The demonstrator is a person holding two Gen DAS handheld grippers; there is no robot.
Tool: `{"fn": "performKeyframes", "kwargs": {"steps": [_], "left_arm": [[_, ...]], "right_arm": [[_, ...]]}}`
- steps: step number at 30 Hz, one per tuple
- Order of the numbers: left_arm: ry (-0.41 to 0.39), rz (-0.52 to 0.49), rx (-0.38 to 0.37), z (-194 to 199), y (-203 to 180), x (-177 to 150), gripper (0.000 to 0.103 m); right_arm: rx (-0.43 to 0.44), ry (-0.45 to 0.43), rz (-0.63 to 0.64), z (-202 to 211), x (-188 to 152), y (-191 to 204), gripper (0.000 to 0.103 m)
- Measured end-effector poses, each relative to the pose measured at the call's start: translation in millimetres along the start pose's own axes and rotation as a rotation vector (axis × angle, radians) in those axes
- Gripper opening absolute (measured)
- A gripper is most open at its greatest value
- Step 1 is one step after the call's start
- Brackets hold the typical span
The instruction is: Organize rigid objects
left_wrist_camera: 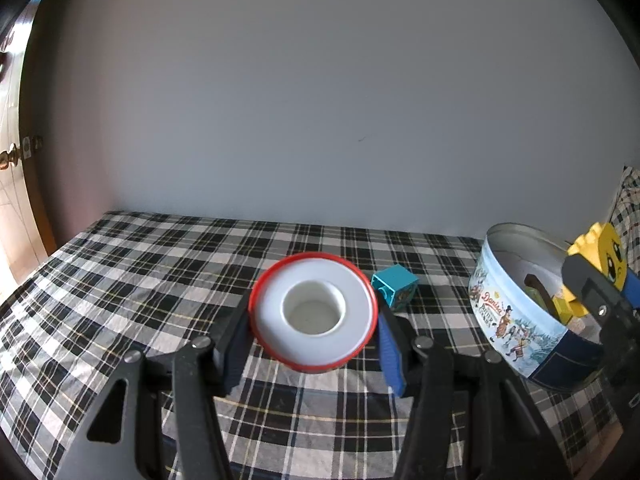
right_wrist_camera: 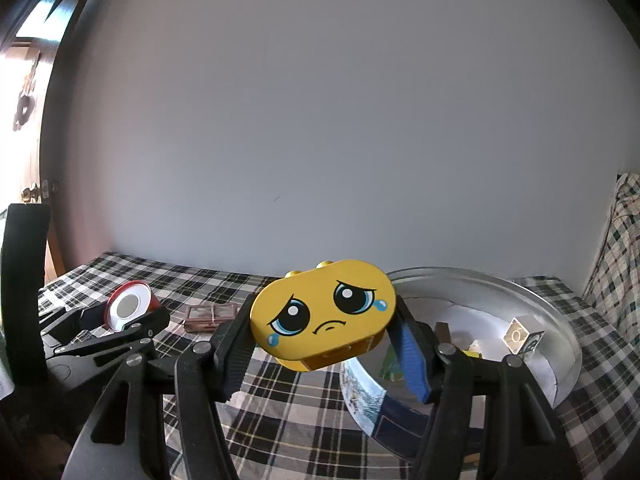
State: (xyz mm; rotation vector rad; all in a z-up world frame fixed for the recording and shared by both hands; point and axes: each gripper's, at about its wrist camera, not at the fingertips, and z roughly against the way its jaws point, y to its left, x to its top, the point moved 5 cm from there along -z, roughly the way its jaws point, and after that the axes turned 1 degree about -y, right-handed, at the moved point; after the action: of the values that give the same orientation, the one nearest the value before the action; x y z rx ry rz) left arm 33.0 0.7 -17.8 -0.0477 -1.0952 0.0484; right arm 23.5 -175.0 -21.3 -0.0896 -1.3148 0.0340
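Observation:
My left gripper (left_wrist_camera: pixel 314 322) is shut on a round spool with a red rim and a white face (left_wrist_camera: pixel 313 311), lifted above the plaid cloth. The right wrist view shows that spool (right_wrist_camera: pixel 129 310) small at the left, still in the left gripper (right_wrist_camera: pixel 120 316). My right gripper (right_wrist_camera: pixel 322 334) is shut on a yellow toy block with a crying face (right_wrist_camera: pixel 324 314), held over the near rim of the round cookie tin (right_wrist_camera: pixel 560 320). In the left wrist view the yellow block (left_wrist_camera: pixel 604 258) hovers at the tin (left_wrist_camera: pixel 516 320), gripped by the right gripper (left_wrist_camera: pixel 600 272).
A teal toy block (left_wrist_camera: pixel 395 286) lies on the plaid cloth (left_wrist_camera: pixel 140 280) just right of the spool. A flat brown case (right_wrist_camera: pixel 210 316) lies between the grippers. Inside the tin are a picture cube (right_wrist_camera: pixel 522 336) and other small pieces. A grey wall stands behind.

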Motion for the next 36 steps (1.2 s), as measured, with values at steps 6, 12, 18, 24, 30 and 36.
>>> {"fn": "performKeyframes", "kwargs": {"steps": [6, 12, 18, 24, 30, 36], "left_arm": [[-0.004, 0.003, -0.003, 1, -3, 0, 0.054], [-0.004, 0.004, -0.019, 3, -16, -1, 0.054], [-0.008, -0.009, -0.039, 6, -33, -2, 0.054], [-0.017, -0.017, -0.055, 7, -51, -1, 0.054], [-0.023, -0.034, -0.070, 8, -68, -1, 0.054], [-0.034, -0.042, -0.085, 10, -82, 2, 0.054]], "right_arm": [[-0.009, -0.008, -0.002, 4, 0, -13, 0.065], [-0.025, -0.017, -0.017, 5, 1, -27, 0.065], [-0.044, -0.029, -0.027, 7, 2, -42, 0.065], [-0.069, -0.039, -0.049, 7, 3, -59, 0.065], [-0.098, -0.050, -0.067, 10, 3, -77, 0.065], [-0.128, -0.059, -0.089, 15, 2, -97, 0.065]]}}
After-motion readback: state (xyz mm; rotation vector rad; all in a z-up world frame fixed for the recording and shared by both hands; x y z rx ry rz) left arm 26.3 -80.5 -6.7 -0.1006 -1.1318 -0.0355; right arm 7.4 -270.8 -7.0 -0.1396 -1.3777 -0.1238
